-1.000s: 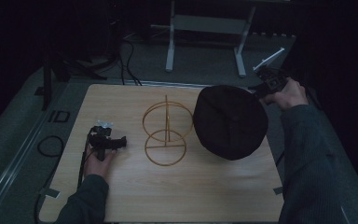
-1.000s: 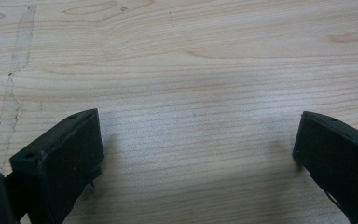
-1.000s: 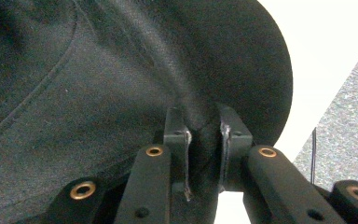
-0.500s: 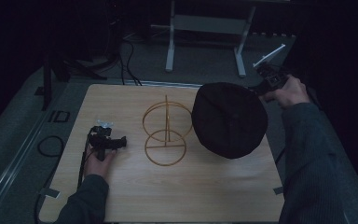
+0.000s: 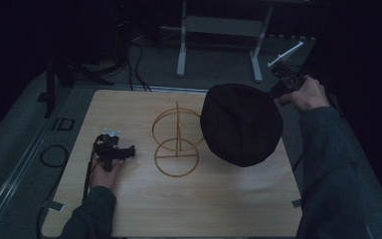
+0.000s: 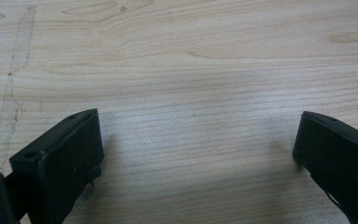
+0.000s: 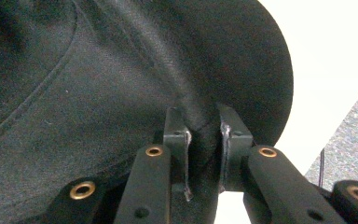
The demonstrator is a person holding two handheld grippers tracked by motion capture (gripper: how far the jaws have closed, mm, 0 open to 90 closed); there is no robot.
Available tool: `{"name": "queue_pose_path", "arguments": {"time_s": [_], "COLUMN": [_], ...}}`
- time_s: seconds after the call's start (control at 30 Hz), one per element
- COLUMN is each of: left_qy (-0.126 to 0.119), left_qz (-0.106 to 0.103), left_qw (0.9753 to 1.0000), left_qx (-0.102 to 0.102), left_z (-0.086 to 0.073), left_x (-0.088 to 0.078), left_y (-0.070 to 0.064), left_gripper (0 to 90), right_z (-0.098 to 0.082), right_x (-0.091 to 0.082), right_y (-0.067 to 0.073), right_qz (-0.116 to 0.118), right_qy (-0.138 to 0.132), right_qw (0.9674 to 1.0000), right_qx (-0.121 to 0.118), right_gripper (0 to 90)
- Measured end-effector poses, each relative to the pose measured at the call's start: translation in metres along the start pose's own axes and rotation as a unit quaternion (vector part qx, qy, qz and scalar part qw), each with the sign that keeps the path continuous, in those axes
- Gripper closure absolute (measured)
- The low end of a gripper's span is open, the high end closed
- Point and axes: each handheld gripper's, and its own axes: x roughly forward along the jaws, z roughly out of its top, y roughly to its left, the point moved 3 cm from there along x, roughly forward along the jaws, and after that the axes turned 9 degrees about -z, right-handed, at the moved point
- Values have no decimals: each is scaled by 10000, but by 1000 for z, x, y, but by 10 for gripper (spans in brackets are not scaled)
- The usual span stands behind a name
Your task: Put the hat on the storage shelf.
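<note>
While the right gripper (image 5: 284,79) at the upper right of the high view pinches a fold of a black cap (image 5: 240,123) between its closed jaws, the cap hangs above the right half of the wooden table (image 5: 219,199), just right of a wire hat stand (image 5: 176,144) at the frame's centre. In the right gripper view the cap's dark fabric spreads across the upper left, its edge bunched between the two jaws. At the lower left of the high view, the left gripper (image 5: 113,151) rests on the tabletop with jaws spread wide and holding nothing.
</note>
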Motion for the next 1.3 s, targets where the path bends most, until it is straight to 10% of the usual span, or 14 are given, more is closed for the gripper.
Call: {"name": "queue_pose_path", "arguments": {"time_s": [1.3], "left_qy": [-3], "left_qz": [-4], "left_qw": [10000], "left_qx": [2], "left_z": [0], "left_x": [0], "left_y": [0], "left_gripper": [12], "right_z": [23], "right_x": [-19], "right_y": [26], "right_qz": [266], "right_qy": [-268], "right_qw": [9992], "right_qx": [-124], "right_gripper": [771]}}
